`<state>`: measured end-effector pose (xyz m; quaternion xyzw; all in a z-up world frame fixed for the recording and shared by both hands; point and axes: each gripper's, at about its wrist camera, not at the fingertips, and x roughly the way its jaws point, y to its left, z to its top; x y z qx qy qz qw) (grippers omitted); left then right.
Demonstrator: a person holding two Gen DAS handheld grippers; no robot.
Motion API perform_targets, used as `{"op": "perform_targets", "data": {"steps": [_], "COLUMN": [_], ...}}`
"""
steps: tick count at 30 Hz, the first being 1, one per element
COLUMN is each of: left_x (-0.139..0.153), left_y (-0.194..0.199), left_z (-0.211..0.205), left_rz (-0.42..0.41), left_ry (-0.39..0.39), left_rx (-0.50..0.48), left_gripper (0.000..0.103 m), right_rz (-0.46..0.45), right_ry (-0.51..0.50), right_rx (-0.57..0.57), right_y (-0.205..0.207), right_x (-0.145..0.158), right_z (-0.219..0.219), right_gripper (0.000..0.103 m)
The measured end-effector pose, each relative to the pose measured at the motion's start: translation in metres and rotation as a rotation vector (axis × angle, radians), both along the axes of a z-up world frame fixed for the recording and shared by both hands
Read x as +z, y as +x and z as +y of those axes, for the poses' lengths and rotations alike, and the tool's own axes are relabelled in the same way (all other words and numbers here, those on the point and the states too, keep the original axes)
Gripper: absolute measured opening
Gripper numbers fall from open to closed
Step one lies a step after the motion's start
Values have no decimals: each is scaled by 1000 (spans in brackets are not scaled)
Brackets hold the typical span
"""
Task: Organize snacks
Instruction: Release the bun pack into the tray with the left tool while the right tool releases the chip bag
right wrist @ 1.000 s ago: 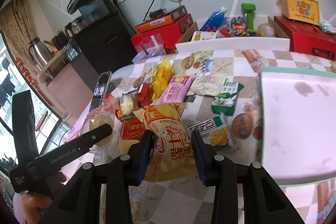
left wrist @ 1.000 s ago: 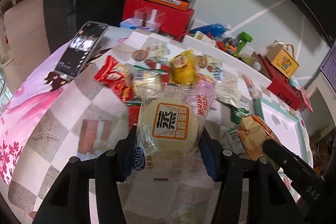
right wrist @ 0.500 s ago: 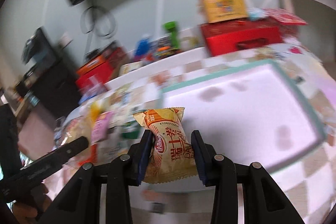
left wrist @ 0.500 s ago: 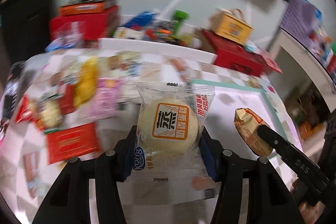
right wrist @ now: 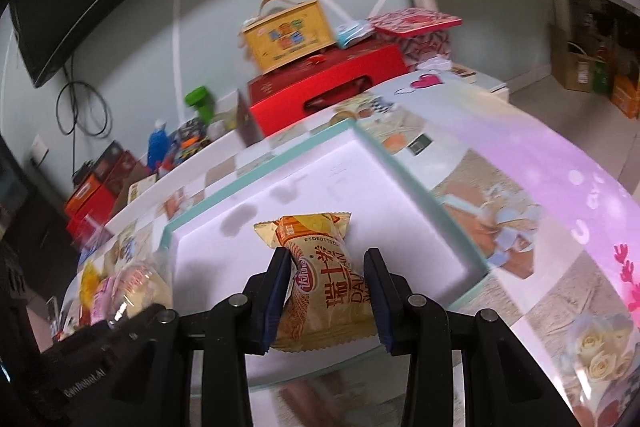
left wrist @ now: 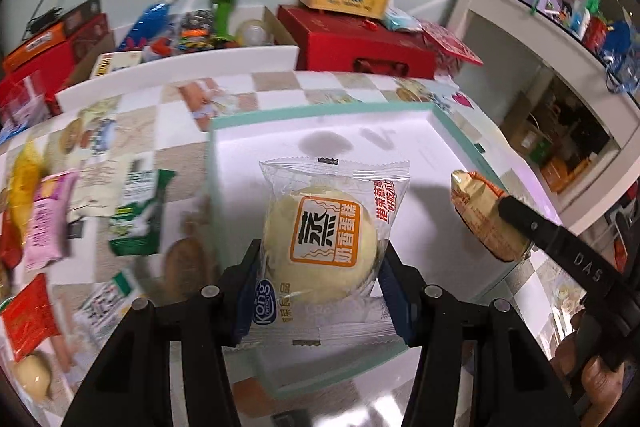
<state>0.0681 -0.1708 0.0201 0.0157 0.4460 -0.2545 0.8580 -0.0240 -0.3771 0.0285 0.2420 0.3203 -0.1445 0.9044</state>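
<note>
The shallow white tray with a mint-green rim (left wrist: 456, 131) lies on the checked tablecloth (left wrist: 276, 87), its floor bare. Over its near edge, the left gripper (left wrist: 320, 287) clamps a clear-wrapped pale round bun (left wrist: 320, 243). The right gripper (right wrist: 326, 299) grasps a golden snack packet (right wrist: 320, 283) above the tray's near left corner. Loose snack packets (left wrist: 136, 203) lie beyond the tray's left edge.

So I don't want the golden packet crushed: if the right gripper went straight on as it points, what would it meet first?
Probably the white floor of the teal-rimmed tray; the right gripper, shut on the golden packet, points into it, with nothing visible between. Depth is uncertain.
</note>
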Motion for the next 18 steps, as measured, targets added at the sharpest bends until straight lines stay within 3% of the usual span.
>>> {"op": "perform_targets", "data": {"steps": [7,16,18], "left_x": [-12,-20,-16], "left_y": [7,8,7], "left_z": [-26,-38,-36], "left_rz": [17,39,34], "left_ry": [13,37,28], "left_rx": [-43,-51,-44], "left_gripper": [56,58,68], "right_rz": [-16,5,14], "right_ry": [-47,-40,-49], "right_rx": [-53,-33,-28], "right_y": [-3,1,2], "right_x": [-3,-6,-6], "right_z": [-10,-9,-7], "right_gripper": [38,38,38]}}
